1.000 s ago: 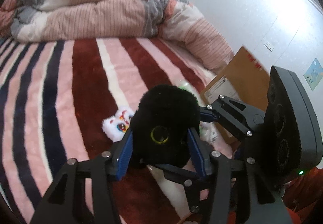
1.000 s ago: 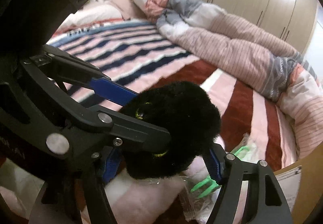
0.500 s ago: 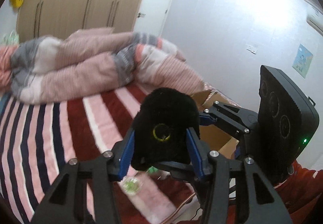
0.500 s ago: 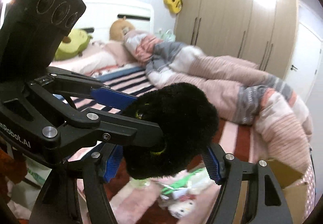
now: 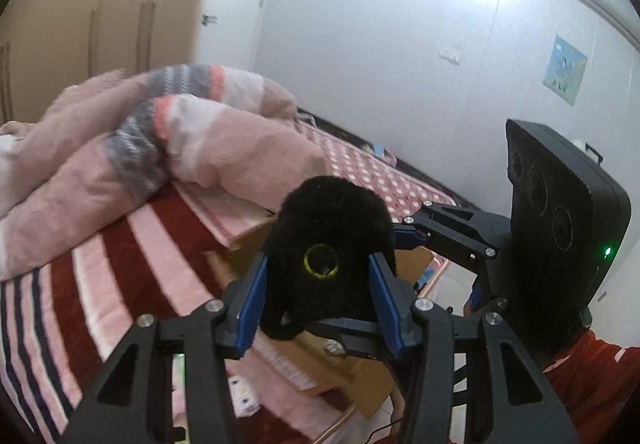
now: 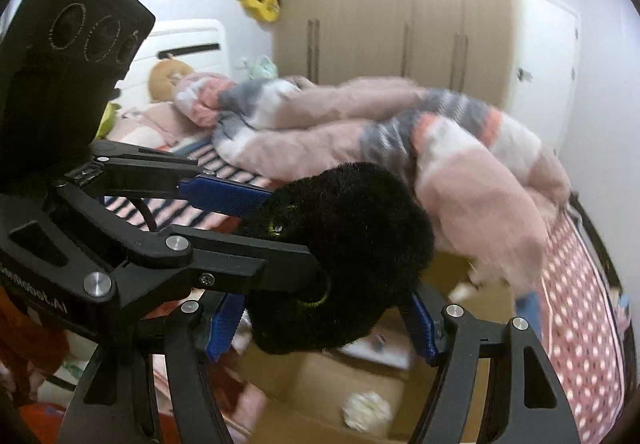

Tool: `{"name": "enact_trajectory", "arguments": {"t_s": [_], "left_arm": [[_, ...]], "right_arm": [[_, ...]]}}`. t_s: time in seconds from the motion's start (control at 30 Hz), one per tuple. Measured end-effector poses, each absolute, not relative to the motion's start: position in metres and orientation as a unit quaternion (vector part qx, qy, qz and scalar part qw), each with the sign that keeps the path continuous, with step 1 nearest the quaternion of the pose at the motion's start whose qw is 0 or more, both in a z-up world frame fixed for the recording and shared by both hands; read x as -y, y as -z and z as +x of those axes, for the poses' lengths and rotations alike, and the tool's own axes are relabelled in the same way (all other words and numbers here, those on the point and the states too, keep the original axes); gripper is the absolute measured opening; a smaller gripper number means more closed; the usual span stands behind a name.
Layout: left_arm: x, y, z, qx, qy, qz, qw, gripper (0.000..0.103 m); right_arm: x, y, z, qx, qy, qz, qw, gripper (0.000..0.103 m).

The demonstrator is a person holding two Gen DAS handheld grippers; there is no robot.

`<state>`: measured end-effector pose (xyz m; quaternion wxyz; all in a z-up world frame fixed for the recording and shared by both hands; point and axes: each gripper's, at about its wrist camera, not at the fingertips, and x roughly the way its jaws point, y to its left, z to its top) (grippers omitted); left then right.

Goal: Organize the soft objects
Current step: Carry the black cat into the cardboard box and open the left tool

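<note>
Holding one black plush toy [image 5: 328, 244] between them, both grippers appear here from their own wrist cameras. We see the left gripper [image 5: 318, 298] with its two blue pads [image 5: 251, 308] pressed against the toy's flanks, one on each side, so the fingers stand at a middling width and are clamped on the fur. A round eye ringed in yellow-green faces the left camera. We see the right gripper [image 6: 320, 314] gripping the same toy [image 6: 360, 244] from another side: its blue pads [image 6: 420, 320] bear on the lower body, again at a middling width. The left gripper's upper finger crosses the right camera's view and lies against the toy's top.

The toy is raised clear of the bed [image 5: 132, 268], whose cover shows dark red, pink, white and navy stripes. Directly behind and below the toy, at the bed's edge, we see an open cardboard box [image 6: 360, 384]; a small pale fluffy object [image 6: 367, 412] lies inside it, too blurred to identify. A rumpled pink and grey quilt [image 5: 168, 148] is heaped on the bed. A tan wardrobe [image 6: 400, 8] and a white door [image 5: 236, 4] stand beyond, and a yellow ukulele [image 6: 256, 2] hangs on the wall. A red sleeve [image 5: 592, 376] shows at the lower right of the left view.
</note>
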<state>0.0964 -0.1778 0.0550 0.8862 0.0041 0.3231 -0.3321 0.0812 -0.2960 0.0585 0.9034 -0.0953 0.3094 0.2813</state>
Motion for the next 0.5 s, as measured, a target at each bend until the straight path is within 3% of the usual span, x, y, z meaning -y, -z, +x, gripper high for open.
{"name": "enact_trajectory", "arguments": {"t_s": [0.33,0.43,0.5], "left_arm": [[0.220,-0.013,0.128,-0.396,0.337,0.038,0.854,0.047],[0.216,-0.012,0.129,-0.394,0.333,0.036,0.856,0.054],[0.212,-0.015,0.127,-0.388,0.330,0.031,0.860,0.065]], "right_arm": [[0.332,-0.012,0.104,-0.391,-0.274,-0.093,0.873,0.070],[0.331,-0.003,0.107,-0.405,-0.272,-0.095,0.868,0.072],[0.331,0.000,0.107,-0.409,-0.268,-0.096,0.867,0.077]]}}
